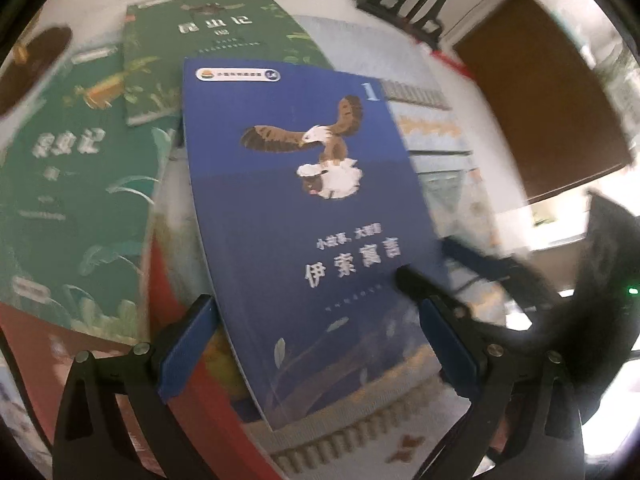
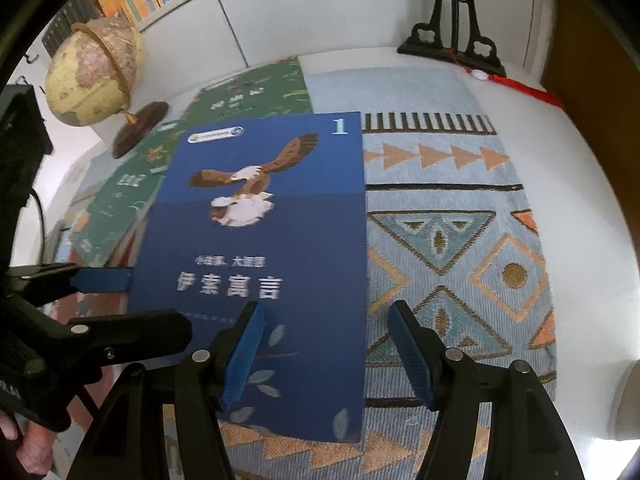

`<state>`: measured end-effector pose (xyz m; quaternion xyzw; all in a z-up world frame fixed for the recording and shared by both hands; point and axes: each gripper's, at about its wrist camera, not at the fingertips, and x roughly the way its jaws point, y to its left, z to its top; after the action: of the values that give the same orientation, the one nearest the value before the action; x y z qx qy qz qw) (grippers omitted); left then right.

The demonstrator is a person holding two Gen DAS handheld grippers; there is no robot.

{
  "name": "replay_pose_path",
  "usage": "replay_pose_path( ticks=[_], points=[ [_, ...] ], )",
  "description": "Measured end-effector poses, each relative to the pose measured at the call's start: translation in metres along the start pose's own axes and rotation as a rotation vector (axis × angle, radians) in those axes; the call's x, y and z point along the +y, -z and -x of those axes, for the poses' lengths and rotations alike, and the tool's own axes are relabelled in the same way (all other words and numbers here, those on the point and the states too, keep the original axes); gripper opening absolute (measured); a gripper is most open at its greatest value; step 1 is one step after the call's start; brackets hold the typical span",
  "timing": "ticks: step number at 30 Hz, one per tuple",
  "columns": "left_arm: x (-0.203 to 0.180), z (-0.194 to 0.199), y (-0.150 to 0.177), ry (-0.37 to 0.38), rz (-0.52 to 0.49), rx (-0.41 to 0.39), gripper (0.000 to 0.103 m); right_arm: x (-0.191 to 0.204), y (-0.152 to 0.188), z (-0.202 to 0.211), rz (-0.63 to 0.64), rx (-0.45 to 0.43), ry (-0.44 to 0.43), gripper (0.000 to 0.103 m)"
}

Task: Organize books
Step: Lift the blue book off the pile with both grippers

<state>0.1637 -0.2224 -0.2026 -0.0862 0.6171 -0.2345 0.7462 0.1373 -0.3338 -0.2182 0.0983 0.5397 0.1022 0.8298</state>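
Right gripper (image 2: 326, 354): nearest the right wrist camera, at 6 o'clock; jaws stand apart at a moderate width, nothing pressed between the pads.
Right gripper's left finger (image 2: 244, 354): over the lower right part of the blue book's cover; contact cannot be told.
Right gripper's right finger (image 2: 412, 354): over the patterned mat (image 2: 460, 208), clear of the book's right edge.
Blue book (image 2: 260, 264): flat, face up, eagle and sheep on the cover, numeral 1 at the top right corner; it runs from 6 o'clock up to 12 o'clock of the right gripper, right edge between the two fingers.
Left gripper (image 1: 308, 304): jaws wide, straddling the blue book (image 1: 304, 208) across its width; blue pad at the left edge, black fingertip at the right edge by the title. Whether the pads press the edges cannot be told.
Left gripper, right wrist view (image 2: 120, 300): enters from 9 o'clock, one blue pad meeting the book's left edge.
Hand (image 2: 28, 448): at 8 o'clock, lower left corner, behind the left gripper.
Green books (image 1: 80, 184): two, face up, partly overlapping, at 10 to 11 o'clock of the blue book, which overlaps them.
Red item (image 1: 188, 368): beneath the blue book's left side; nature unclear.
Globe (image 2: 94, 76): at 10 o'clock, far, on a dark round base.
Black ornate stand (image 2: 452, 36): at 1 o'clock, farthest, by the white wall.
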Motion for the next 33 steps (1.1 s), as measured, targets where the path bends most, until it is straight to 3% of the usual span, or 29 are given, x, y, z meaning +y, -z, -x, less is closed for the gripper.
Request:
replay_pose_path(
  ticks=[9, 13, 18, 20, 23, 26, 33],
  points=[
    [0.005, 0.033, 0.0, 0.106, -0.006, -0.089, 0.102, -0.012, 0.006, 0.018, -0.133, -0.016, -0.228, 0.065],
    [0.0, 0.044, 0.009, 0.087, -0.024, -0.092, 0.102, 0.007, 0.01, 0.025, -0.117, -0.003, -0.266, 0.065],
    [0.017, 0.063, 0.045, 0.046, 0.007, -0.086, 0.102, 0.043, 0.021, 0.027, -0.073, 0.02, -0.313, 0.065],
    [0.032, 0.074, 0.063, 0.021, 0.04, -0.094, 0.102, 0.069, 0.026, 0.022, -0.012, 0.045, -0.294, 0.065],
    [0.053, 0.084, 0.086, -0.077, 0.065, -0.099, 0.102, 0.107, 0.036, 0.013, 0.077, 0.076, -0.24, 0.065],
    [0.077, 0.09, 0.1, -0.108, 0.128, -0.097, 0.102, 0.138, 0.044, -0.001, 0.111, 0.103, -0.2, 0.063],
    [0.102, 0.094, 0.117, -0.311, 0.154, -0.119, 0.102, 0.167, 0.057, -0.026, 0.164, 0.135, -0.092, 0.063]
  ],
)
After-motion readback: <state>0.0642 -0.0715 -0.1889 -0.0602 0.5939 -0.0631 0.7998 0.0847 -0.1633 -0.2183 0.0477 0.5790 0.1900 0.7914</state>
